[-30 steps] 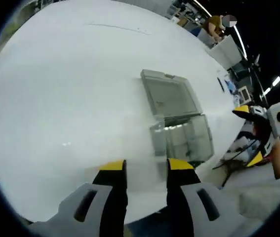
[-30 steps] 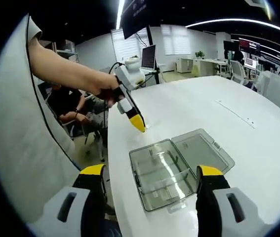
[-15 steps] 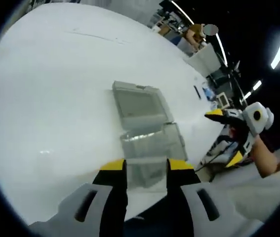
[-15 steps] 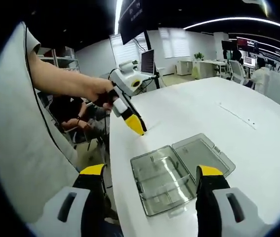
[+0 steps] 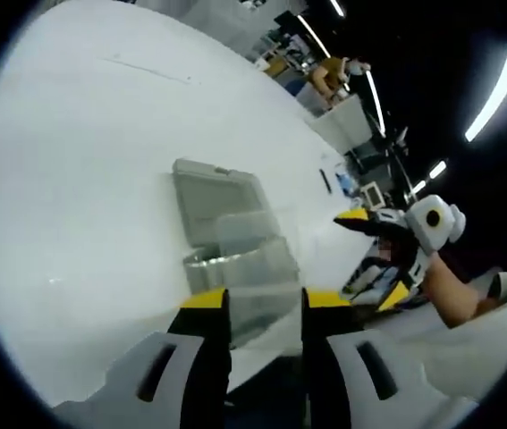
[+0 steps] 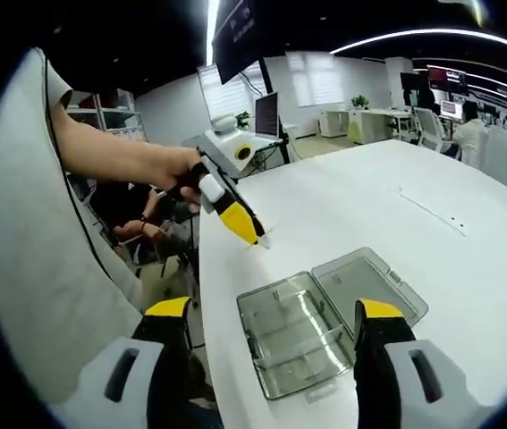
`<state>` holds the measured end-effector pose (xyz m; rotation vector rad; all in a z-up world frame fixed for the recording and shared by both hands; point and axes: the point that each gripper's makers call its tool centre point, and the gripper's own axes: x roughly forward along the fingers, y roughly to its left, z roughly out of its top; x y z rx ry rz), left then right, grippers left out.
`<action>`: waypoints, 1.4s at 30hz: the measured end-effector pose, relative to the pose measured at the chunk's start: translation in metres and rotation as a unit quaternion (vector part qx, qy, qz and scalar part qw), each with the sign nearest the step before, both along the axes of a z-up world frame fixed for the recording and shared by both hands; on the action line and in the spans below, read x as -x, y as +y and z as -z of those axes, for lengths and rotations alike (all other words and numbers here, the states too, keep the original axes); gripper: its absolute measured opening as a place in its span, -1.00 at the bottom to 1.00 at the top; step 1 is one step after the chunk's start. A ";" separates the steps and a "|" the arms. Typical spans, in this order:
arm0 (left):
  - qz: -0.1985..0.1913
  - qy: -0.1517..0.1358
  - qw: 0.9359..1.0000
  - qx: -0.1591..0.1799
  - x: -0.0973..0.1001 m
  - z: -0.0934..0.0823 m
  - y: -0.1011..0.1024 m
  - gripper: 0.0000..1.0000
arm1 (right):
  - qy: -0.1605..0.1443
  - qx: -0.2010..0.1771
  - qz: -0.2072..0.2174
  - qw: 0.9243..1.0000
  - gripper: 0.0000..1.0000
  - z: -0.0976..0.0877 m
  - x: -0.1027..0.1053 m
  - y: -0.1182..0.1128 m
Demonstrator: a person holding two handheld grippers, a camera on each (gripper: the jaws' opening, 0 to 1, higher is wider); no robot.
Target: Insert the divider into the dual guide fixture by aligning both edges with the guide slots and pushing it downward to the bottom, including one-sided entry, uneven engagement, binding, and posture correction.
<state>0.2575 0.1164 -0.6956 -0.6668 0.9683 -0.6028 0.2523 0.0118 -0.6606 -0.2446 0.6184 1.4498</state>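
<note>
**Bright tabletop, dark ceiling, soft left view**

Long ceiling light strips (image 6: 432, 39) give the light, set against a dark ceiling. The white table (image 6: 369, 206) is evenly bright, near washed out in the left gripper view, with faint shadows. Thin glints run across the clear plastic box (image 6: 325, 313) on the table. The left gripper view is motion-blurred and soft; the right is sharper. Fisheye bending curves the table's edges.
</note>
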 end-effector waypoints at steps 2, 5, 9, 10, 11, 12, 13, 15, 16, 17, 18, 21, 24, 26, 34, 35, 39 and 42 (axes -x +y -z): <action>0.002 -0.003 1.000 0.009 0.000 -0.003 -0.003 -0.48 | 0.002 -0.003 0.001 1.000 0.42 -0.001 0.000 0.001; 0.005 -0.009 1.000 0.024 0.000 -0.008 -0.007 -0.48 | 0.008 -0.009 0.004 1.000 0.42 -0.003 -0.002 0.003; 0.009 -0.013 0.999 0.039 -0.001 -0.011 -0.011 -0.48 | 0.022 -0.022 0.012 0.999 0.41 -0.007 -0.004 0.004; 0.011 -0.015 0.999 0.043 -0.001 -0.013 -0.012 -0.48 | 0.023 -0.023 0.013 0.999 0.41 -0.007 -0.005 0.005; 0.011 -0.015 0.999 0.048 0.000 -0.014 -0.013 -0.48 | 0.024 -0.024 0.014 0.999 0.41 -0.007 -0.005 0.005; 0.012 -0.016 0.999 0.051 0.000 -0.015 -0.014 -0.48 | 0.027 -0.028 0.016 0.999 0.41 -0.009 -0.006 0.006; 0.013 -0.017 0.998 0.052 0.000 -0.015 -0.014 -0.48 | 0.029 -0.032 0.018 0.999 0.41 -0.010 -0.007 0.006; 0.014 -0.018 0.998 0.058 0.000 -0.016 -0.016 -0.48 | 0.032 -0.034 0.020 0.999 0.40 -0.011 -0.007 0.007; 0.016 -0.020 0.998 0.060 0.000 -0.017 -0.017 -0.48 | 0.038 -0.040 0.022 0.998 0.40 -0.012 -0.008 0.009; 0.016 -0.022 0.998 0.063 0.000 -0.018 -0.018 -0.48 | 0.042 -0.044 0.025 0.998 0.40 -0.013 -0.008 0.009; 0.018 -0.023 0.997 0.069 0.000 -0.020 -0.020 -0.48 | 0.047 -0.049 0.027 0.997 0.39 -0.014 -0.010 0.010; 0.021 -0.027 0.997 0.073 0.000 -0.022 -0.022 -0.48 | 0.056 -0.056 0.033 0.996 0.38 -0.015 -0.012 0.010; 0.027 -0.031 0.996 0.080 0.000 -0.024 -0.026 -0.48 | 0.071 -0.069 0.037 0.994 0.36 -0.018 -0.013 0.011; 0.029 -0.033 0.996 0.083 0.000 -0.025 -0.027 -0.48 | 0.075 -0.074 0.040 0.994 0.34 -0.018 -0.015 0.011; 0.048 -0.046 0.993 0.100 0.003 -0.033 -0.041 -0.48 | 0.106 -0.103 0.048 0.988 0.32 -0.026 -0.016 0.014; 0.050 -0.047 0.993 0.101 0.003 -0.033 -0.042 -0.48 | 0.110 -0.104 0.049 0.987 0.31 -0.027 -0.016 0.013; 0.060 -0.053 0.991 0.105 0.005 -0.035 -0.047 -0.48 | 0.125 -0.116 0.051 0.984 0.31 -0.030 -0.016 0.014; 0.065 -0.059 0.990 0.110 0.006 -0.038 -0.052 -0.48 | 0.133 -0.120 0.051 0.983 0.29 -0.031 -0.015 0.015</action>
